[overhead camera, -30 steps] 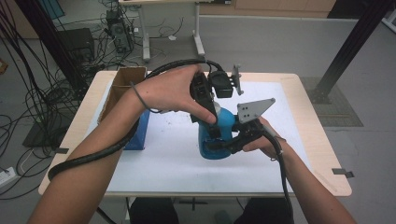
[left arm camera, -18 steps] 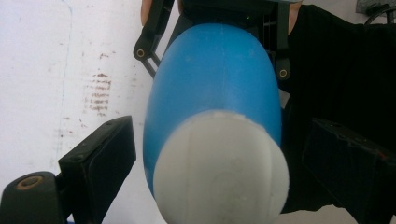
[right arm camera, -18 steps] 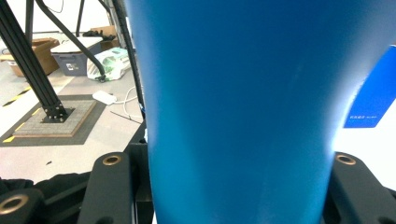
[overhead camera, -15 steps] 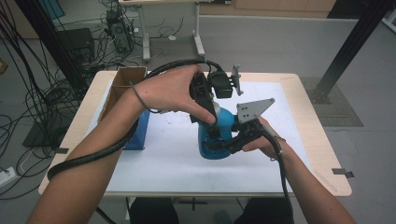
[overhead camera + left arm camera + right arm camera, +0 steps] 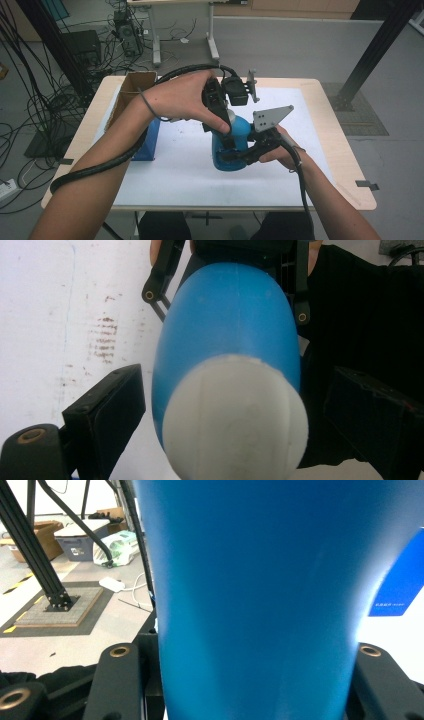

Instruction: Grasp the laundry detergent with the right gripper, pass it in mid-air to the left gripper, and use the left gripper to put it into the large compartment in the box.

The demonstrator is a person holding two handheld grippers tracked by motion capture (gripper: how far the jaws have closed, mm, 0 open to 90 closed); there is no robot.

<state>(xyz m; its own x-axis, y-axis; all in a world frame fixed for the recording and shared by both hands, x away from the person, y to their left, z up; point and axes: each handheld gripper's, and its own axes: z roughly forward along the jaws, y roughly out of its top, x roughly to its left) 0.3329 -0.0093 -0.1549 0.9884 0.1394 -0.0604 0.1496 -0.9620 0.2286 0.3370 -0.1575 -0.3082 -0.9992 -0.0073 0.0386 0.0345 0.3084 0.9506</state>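
Observation:
A blue bottle [image 5: 241, 131] with a white cap [image 5: 235, 425] stands upright on the white mat [image 5: 175, 170]. My right gripper [image 5: 235, 157] comes in level from the right and is shut on the bottle's lower body [image 5: 250, 605], one jaw on each side. From above, my left gripper [image 5: 226, 132] points down over the top of the bottle. In the left gripper view its jaws stand either side of the cap with a gap on each side, so the left gripper [image 5: 240, 390] is open. The left hand hides the cap in the high view.
An open cardboard box [image 5: 132, 92] sits at the table's back left. A flat blue box [image 5: 150, 140] lies in front of it, left of the bottle. A black frame post [image 5: 375, 45] rises beyond the table's right corner. Cables trail from both grippers.

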